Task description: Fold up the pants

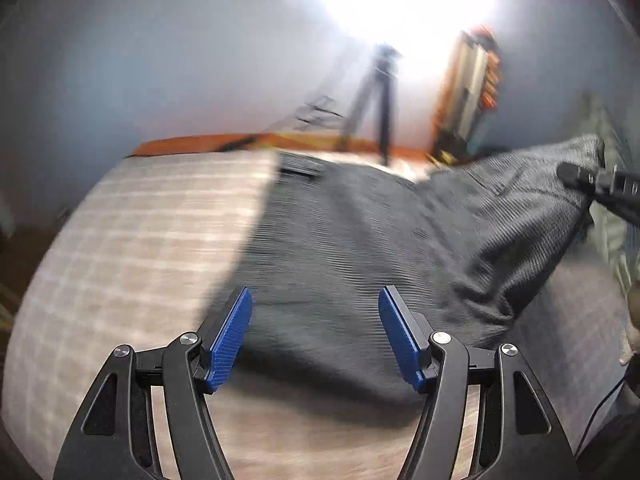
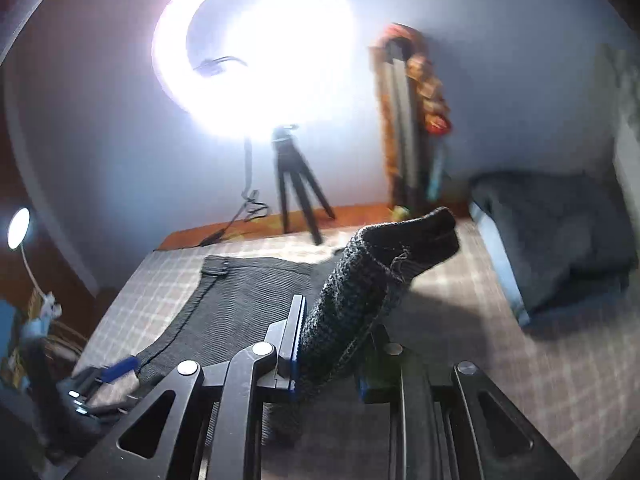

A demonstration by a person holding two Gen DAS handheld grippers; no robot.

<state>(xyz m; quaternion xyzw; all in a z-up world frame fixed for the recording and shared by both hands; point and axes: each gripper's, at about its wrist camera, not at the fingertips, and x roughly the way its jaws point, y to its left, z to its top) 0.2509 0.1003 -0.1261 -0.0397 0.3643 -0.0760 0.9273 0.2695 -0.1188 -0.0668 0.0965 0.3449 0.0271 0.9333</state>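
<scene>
Dark grey ribbed pants (image 1: 340, 232) lie on a checked bedsheet (image 1: 140, 240). My left gripper (image 1: 315, 332) is open just above the pants' near edge, its blue pads (image 1: 230, 340) apart with nothing between them. My right gripper (image 2: 332, 340) is shut on a bunched part of the pants (image 2: 360, 292) and holds it lifted above the bed. It shows at the right of the left wrist view (image 1: 600, 184), with the cloth pulled up to it. The rest of the pants (image 2: 240, 300) lie flat at the left. The left gripper (image 2: 108, 376) shows at the lower left.
A bright ring light (image 2: 256, 48) on a tripod (image 2: 296, 192) stands beyond the bed's far edge. A dark blanket pile (image 2: 560, 240) lies at the right. A small lamp (image 2: 19, 228) and clutter are at the left. A tall orange-wrapped object (image 2: 408, 120) leans on the wall.
</scene>
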